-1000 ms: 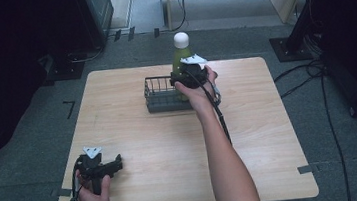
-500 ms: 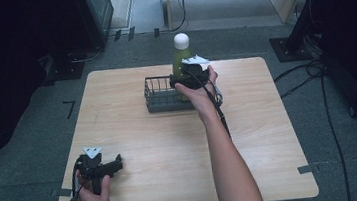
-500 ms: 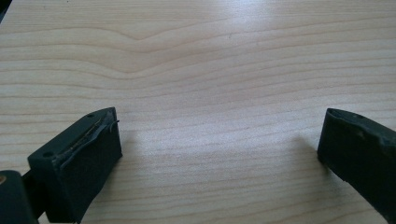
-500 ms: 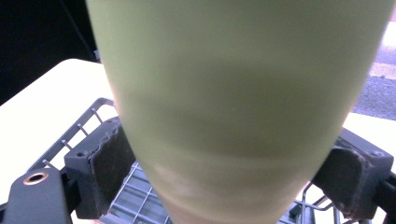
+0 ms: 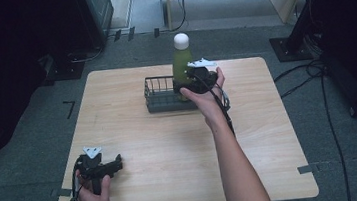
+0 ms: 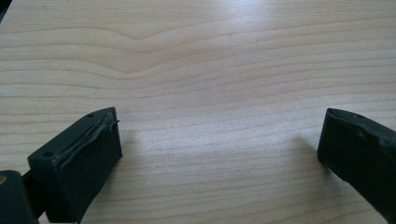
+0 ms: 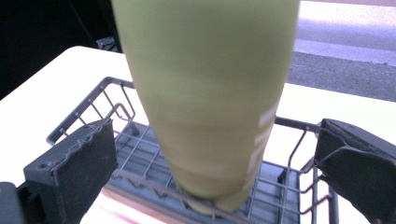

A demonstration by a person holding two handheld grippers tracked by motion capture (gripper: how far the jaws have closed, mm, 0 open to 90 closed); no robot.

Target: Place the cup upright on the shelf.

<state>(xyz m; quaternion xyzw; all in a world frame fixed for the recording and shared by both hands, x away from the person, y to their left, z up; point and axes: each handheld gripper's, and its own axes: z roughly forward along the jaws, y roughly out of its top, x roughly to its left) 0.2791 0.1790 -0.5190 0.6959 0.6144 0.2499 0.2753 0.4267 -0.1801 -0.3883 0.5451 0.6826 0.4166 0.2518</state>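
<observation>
Where earlier pinching, right claw (image 7: pixel 212 172) just spread off green bottle (image 7: pixel 210 98) (upright in basket (image 7: pixel 112 140)); left claw (image 6: pixel 219 158) spread.

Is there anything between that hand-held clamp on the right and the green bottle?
No, nothing visible. The green bottle stands upright in the wire basket, directly between the right gripper's jaws, which have just been opening; there is a gap on each side and the pads are clear of it.

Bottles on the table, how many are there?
1. A green bottle with a white cap stands upright in the wire basket at the far middle of the table, between the open jaws of the right gripper.
</observation>
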